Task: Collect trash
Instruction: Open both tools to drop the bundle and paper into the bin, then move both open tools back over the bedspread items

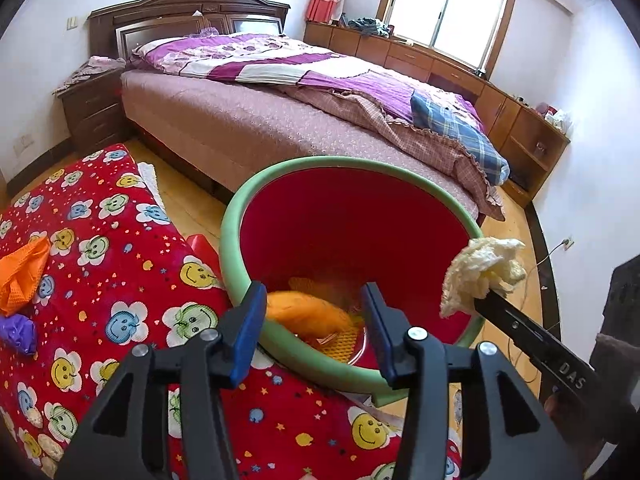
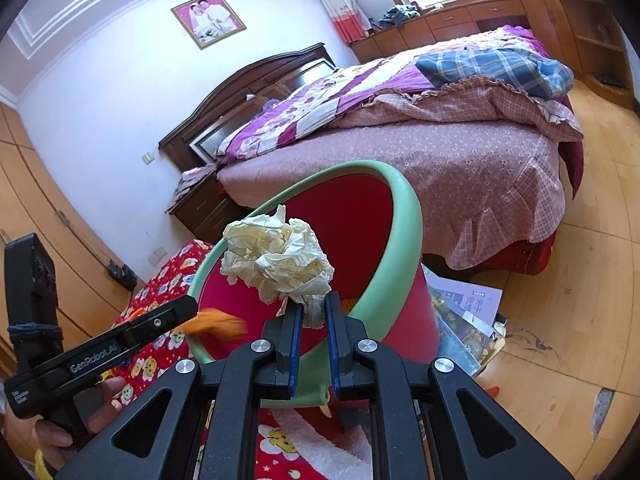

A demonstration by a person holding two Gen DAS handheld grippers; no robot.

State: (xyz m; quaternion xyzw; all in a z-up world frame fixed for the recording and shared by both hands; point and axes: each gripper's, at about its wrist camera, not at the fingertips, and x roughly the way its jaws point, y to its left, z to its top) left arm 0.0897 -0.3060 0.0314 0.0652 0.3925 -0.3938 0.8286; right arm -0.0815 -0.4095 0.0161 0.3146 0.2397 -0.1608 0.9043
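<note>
A red bin with a green rim (image 1: pixel 232 224) stands beside the red smiley-print quilt (image 1: pixel 100 280); it also shows in the right wrist view (image 2: pixel 404 216). My left gripper (image 1: pixel 314 304) is open over the bin's near rim, and an orange net bag (image 1: pixel 308 314), blurred, sits just beyond its fingers inside the bin. My right gripper (image 2: pixel 312 308) is shut on a crumpled cream paper ball (image 2: pixel 276 256), held at the bin's rim; the ball also shows in the left wrist view (image 1: pixel 480 272). An orange bag (image 1: pixel 22 276) and a purple wad (image 1: pixel 18 334) lie on the quilt.
A bed with purple bedding (image 1: pixel 320 92) stands behind the bin. Wooden cabinets (image 1: pixel 500 108) run under the window. Magazines (image 2: pixel 468 312) lie on the wooden floor right of the bin. A nightstand (image 1: pixel 92 108) stands at the bed's head.
</note>
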